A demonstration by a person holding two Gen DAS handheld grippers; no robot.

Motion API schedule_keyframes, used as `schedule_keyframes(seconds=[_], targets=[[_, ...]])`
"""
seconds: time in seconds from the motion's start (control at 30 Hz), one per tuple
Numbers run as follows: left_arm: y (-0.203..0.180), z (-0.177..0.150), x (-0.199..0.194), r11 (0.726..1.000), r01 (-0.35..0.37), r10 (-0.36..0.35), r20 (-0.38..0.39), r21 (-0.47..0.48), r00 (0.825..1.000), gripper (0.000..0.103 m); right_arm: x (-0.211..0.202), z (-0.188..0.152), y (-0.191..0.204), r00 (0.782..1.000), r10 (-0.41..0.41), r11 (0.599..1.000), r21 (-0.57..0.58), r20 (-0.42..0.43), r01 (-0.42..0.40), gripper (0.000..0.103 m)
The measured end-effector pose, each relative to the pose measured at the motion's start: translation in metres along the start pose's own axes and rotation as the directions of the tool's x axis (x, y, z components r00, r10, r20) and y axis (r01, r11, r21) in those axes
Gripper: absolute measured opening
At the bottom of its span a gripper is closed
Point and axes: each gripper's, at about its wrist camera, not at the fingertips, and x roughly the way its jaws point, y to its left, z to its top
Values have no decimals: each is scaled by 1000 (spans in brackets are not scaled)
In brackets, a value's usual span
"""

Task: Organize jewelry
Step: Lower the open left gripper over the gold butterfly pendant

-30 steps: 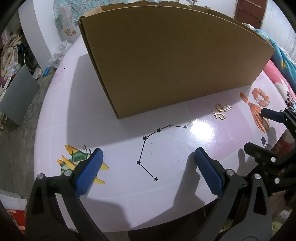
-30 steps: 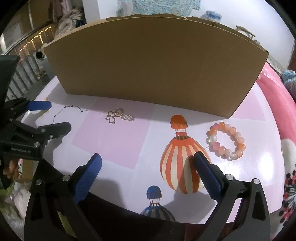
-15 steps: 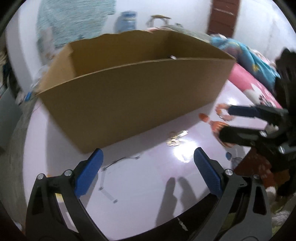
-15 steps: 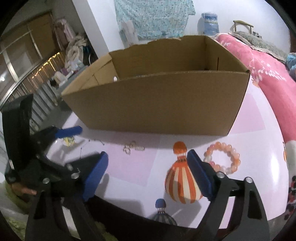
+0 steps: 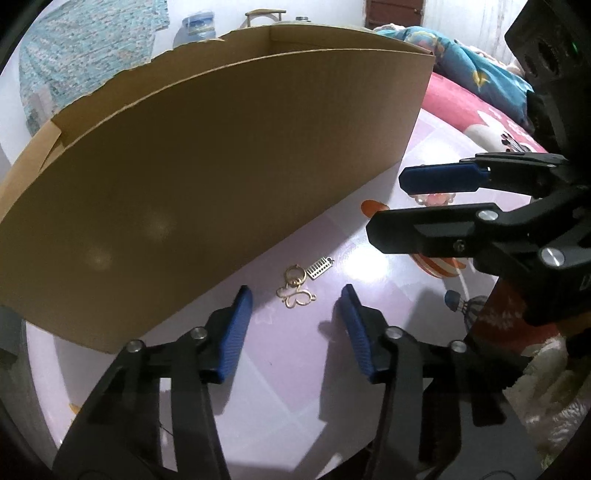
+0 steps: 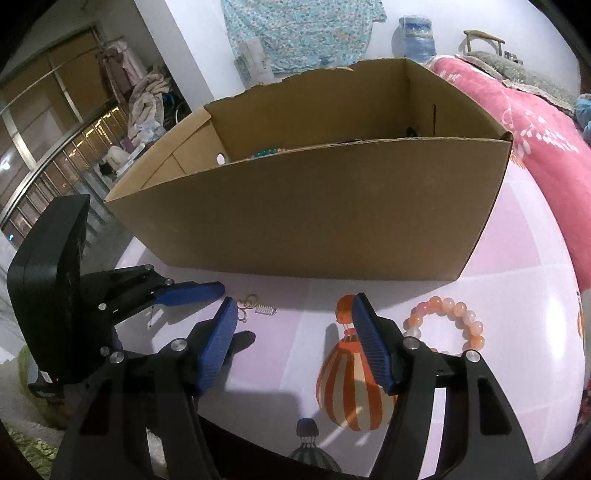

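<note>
We see a pink quilt (image 6: 532, 122) right of the table (image 6: 517, 302), a water jug (image 6: 415, 35) against the wall, clothes (image 6: 146, 99) heaped by the window (image 6: 40, 122).

Dim indoor light with a purplish cast; a white glare patch sits on the glossy bench (image 5: 364, 266) at about three o'clock of centre in the left wrist view. Fingers (image 6: 218, 339) throw soft shadows toward twelve o'clock, both frames are sharp, and fisheye bending curves the cardboard box (image 6: 314, 218), with black corners.

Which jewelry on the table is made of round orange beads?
The bead bracelet, beside the balloon picture. The gold charms near the box are thin metal shapes, not beads.
</note>
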Motion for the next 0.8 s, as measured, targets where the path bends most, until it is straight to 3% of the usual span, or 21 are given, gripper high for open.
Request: schedule_keyframes(seconds=[0.37,0.8], targets=[[-4,11,2,998,32,-30,-25,57,999,19,-1,0,-1,1000,-4,1000,14,13,3,63],[-8,6,-3,999,21,-20,-21,38,1000,19,-9,-1,4,1000,-12,1000,-4,25,12,63]])
